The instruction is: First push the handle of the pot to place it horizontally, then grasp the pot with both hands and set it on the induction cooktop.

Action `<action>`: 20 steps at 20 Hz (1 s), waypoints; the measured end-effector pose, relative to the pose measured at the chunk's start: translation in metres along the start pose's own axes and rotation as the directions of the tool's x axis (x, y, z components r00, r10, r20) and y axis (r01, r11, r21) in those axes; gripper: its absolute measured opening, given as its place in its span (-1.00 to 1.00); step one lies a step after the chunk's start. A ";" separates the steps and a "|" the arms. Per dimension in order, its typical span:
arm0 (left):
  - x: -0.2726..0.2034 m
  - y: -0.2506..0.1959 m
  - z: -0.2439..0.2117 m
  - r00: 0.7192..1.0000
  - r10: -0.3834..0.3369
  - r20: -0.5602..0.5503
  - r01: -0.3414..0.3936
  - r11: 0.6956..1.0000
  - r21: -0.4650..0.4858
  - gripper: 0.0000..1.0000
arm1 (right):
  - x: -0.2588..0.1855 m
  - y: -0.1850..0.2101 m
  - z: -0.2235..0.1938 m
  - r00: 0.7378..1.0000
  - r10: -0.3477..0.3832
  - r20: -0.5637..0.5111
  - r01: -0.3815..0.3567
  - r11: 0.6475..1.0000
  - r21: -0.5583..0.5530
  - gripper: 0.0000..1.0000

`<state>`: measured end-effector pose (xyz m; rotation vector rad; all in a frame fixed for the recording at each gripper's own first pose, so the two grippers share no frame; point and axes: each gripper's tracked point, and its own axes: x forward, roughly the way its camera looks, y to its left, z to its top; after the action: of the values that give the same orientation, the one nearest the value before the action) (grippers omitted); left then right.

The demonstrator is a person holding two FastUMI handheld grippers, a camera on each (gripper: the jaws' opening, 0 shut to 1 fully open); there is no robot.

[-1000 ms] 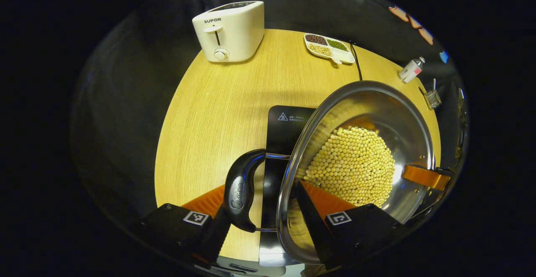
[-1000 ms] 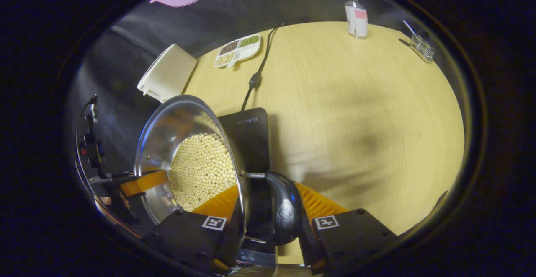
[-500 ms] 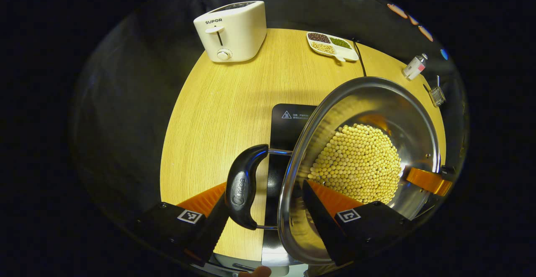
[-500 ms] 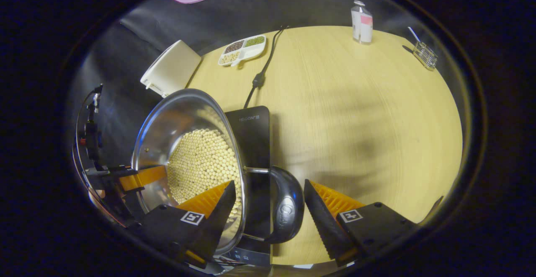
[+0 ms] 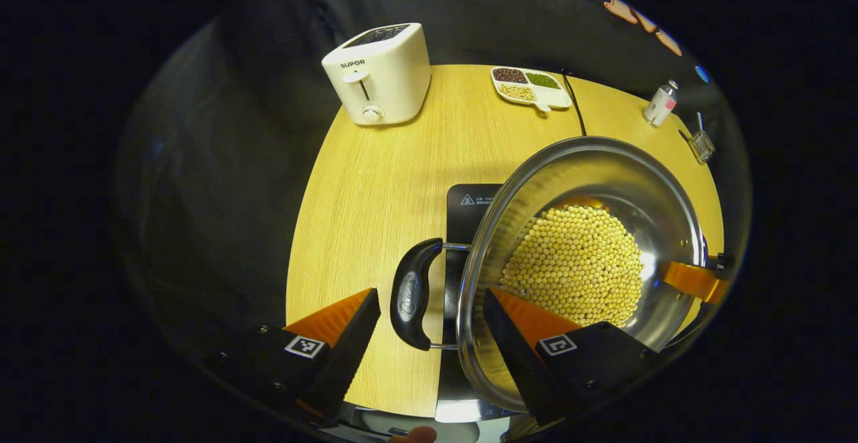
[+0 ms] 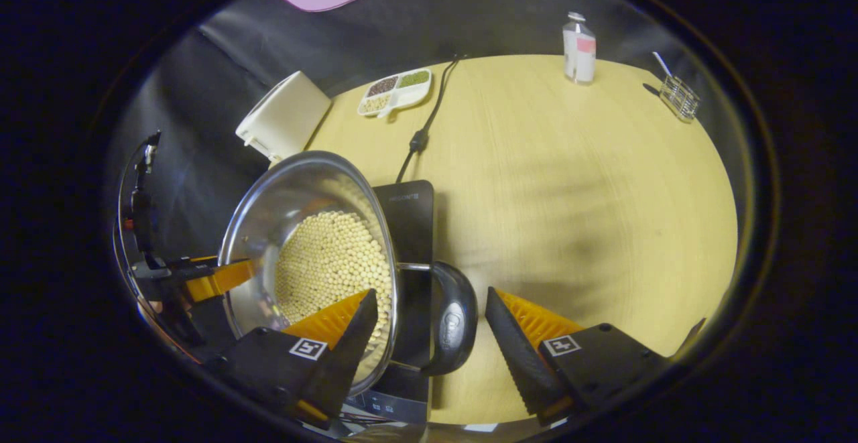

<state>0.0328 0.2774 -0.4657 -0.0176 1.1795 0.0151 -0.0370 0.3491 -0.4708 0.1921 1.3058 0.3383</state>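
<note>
the round stainless-steel pot (image 5: 657,181) holding pale yellow beans (image 5: 576,265) sits on the flat black induction cooktop (image 5: 469,203), which lies on the light wooden table (image 5: 375,188). in the left gripper view the left gripper (image 5: 429,326) stands spread wide, its fingers on either side of the pot's black curved left handle (image 5: 410,293) without touching it; in the right gripper view the right gripper (image 6: 430,326) is likewise parted, its fingers flanking the pot's black curved right handle (image 6: 454,319) and clear of it. toward the far edge of the table are a cream-coloured toaster (image 5: 379,73), a white divided tray of assorted grains (image 5: 529,86), a small clear bottle with a pink label (image 6: 578,49) and a small wire basket (image 6: 678,97).
</note>
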 end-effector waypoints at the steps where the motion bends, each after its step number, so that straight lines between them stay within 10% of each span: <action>1: -0.004 -0.001 0.001 1.000 0.002 0.011 -0.002 1.000 -0.002 0.96 | -0.003 -0.001 0.001 1.000 0.002 0.013 -0.002 1.000 -0.002 1.00; 12: -0.060 -0.036 0.018 0.981 0.014 0.195 -0.013 1.000 -0.009 1.00 | -0.053 -0.019 0.035 0.970 0.027 0.240 -0.009 0.997 -0.077 0.89; 20: -0.147 -0.124 0.064 0.888 0.012 0.460 0.000 1.000 -0.026 0.99 | -0.141 -0.064 0.086 0.871 0.064 0.486 0.043 0.978 -0.206 0.87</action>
<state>0.0386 0.1540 -0.3042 -0.0311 0.7011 0.0376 0.0235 0.2440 -0.3410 0.0961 0.7560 0.4042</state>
